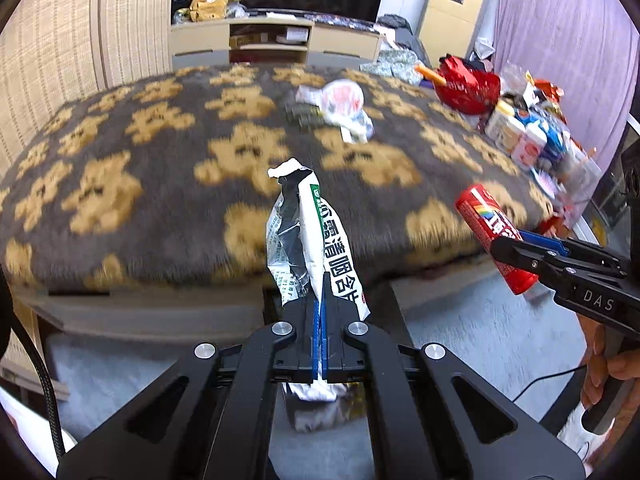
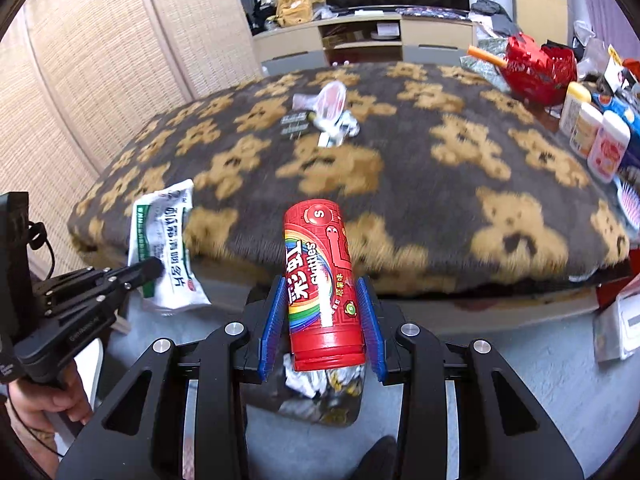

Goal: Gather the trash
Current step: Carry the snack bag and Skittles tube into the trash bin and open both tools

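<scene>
My left gripper (image 1: pixel 321 300) is shut on a white and green foil wrapper (image 1: pixel 316 236), held upright in front of the bed; it also shows in the right wrist view (image 2: pixel 168 252). My right gripper (image 2: pixel 322 304) is shut on a red Skittles tube (image 2: pixel 320 280), also seen in the left wrist view (image 1: pixel 494 236). Below both grippers, on the floor, lies a container of crumpled trash (image 2: pixel 324 388). More trash, a clear plastic bag with wrappers (image 1: pixel 340 108), lies on the bear-patterned blanket (image 1: pixel 160 152) farther back.
Bottles and jars (image 2: pixel 596 136) and a red bag (image 2: pixel 536 68) crowd the bed's right side. A TV cabinet (image 1: pixel 276 44) stands behind the bed. A woven screen (image 2: pixel 80 80) is on the left. White boxes (image 2: pixel 624 320) sit on the floor at right.
</scene>
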Available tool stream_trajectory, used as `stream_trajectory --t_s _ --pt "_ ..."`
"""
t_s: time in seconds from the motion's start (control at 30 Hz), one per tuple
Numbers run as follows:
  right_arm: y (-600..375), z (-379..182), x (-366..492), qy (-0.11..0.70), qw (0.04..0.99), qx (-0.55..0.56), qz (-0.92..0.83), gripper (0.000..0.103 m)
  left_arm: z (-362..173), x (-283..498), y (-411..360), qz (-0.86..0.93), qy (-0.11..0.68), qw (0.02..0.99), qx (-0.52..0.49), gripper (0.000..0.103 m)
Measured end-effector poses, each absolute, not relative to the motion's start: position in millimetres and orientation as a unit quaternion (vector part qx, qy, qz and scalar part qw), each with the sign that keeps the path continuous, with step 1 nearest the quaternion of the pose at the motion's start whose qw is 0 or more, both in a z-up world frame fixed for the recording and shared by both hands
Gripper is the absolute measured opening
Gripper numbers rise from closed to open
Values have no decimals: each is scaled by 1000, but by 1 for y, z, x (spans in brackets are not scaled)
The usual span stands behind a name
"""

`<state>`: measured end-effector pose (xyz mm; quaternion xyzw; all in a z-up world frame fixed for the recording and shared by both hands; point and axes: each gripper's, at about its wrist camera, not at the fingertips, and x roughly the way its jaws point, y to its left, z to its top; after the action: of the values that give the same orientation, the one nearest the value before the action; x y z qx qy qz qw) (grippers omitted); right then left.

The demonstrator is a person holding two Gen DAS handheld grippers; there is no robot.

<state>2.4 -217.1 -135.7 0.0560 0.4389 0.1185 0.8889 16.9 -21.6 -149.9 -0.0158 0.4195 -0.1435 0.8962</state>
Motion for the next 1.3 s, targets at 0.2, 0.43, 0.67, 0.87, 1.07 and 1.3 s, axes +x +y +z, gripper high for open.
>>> stream_trajectory --t_s 0.2,0.43,0.67,0.87,1.07,1.3 --pt "-209 -173 -11 469 872 62 124 38 -180 1 -27 -159 450 879 -9 0" --pt "-202 -214 -2 505 852 72 114 38 -219 10 -32 -168 482 859 -24 0" --pt "-195 -232 3 516 845 84 110 38 -244 15 -39 -172 503 846 -37 0" --pt "-194 -238 7 525 839 94 108 38 -259 18 -37 -181 530 827 -52 0" --pt "-193 -235 7 520 843 89 102 39 -254 17 -39 -181 522 833 -44 15" --pt "-200 -230 6 512 851 85 85 66 -244 17 -36 -171 509 843 -40 39"
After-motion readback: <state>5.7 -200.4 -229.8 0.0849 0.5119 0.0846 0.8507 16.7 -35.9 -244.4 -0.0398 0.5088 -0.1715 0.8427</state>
